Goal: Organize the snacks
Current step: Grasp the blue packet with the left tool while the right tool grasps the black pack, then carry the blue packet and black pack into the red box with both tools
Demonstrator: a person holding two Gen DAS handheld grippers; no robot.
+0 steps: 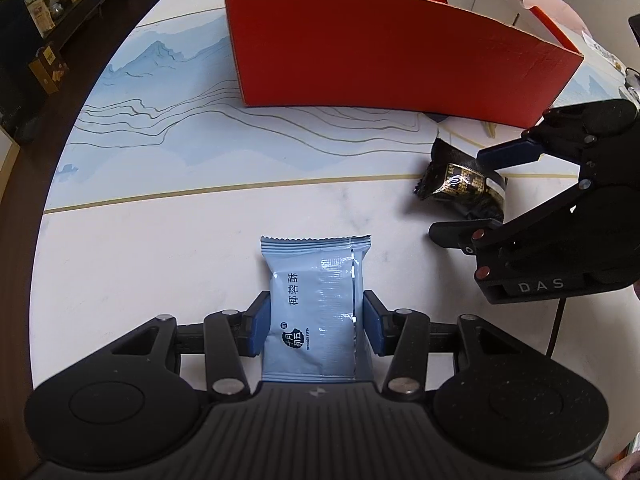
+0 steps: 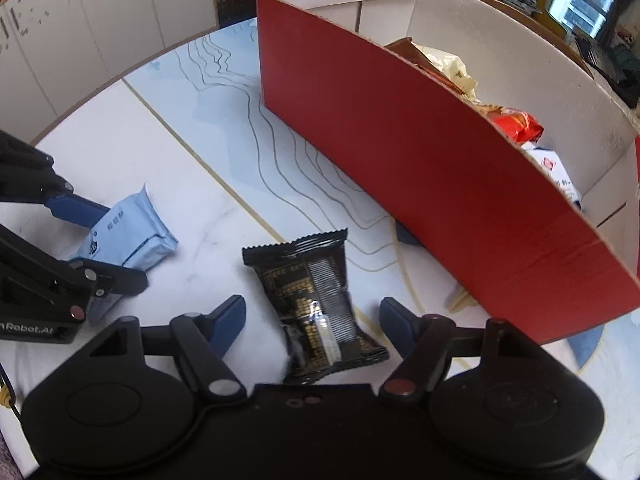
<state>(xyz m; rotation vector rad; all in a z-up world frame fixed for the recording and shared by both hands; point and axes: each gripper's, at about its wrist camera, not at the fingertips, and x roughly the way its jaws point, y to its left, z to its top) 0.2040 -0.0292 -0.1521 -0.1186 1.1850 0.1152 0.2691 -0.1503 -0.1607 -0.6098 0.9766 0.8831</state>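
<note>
Left gripper (image 1: 316, 322): its blue fingers (image 1: 258, 318) pressed on both long edges of the pale blue snack packet (image 1: 316, 308), so it was clenched on that packet.
Blue packet: it lay flat on the bench (image 1: 160, 240), its long axis running straight away from the gripper body toward the red box (image 1: 392, 60), with the crimped end farthest out.
Right gripper (image 2: 312, 320): released; its fingers (image 2: 230, 316) stood either side of the black snack packet (image 2: 316, 308) with a visible gap on each side (nothing was gripped yet).
Black packet: it rested on the bench between those open fingers, its long axis roughly along the line they pointed, tilted a little toward the box; the near end lay close under the gripper body.
Key relation: the packet was already centred between the right fingers, so I judged that closing across its narrow width was all the next move needed.
Nearer hand: the right for the black packet, the left for the blue one.
Red box: it stood beyond both packets with its tall red wall toward them, already holding several wrapped snacks (image 2: 516, 124).
In the way: that wall, which I judged either packet would have to be lifted over.
Spacing: the two grippers were near each other yet apart.
</note>
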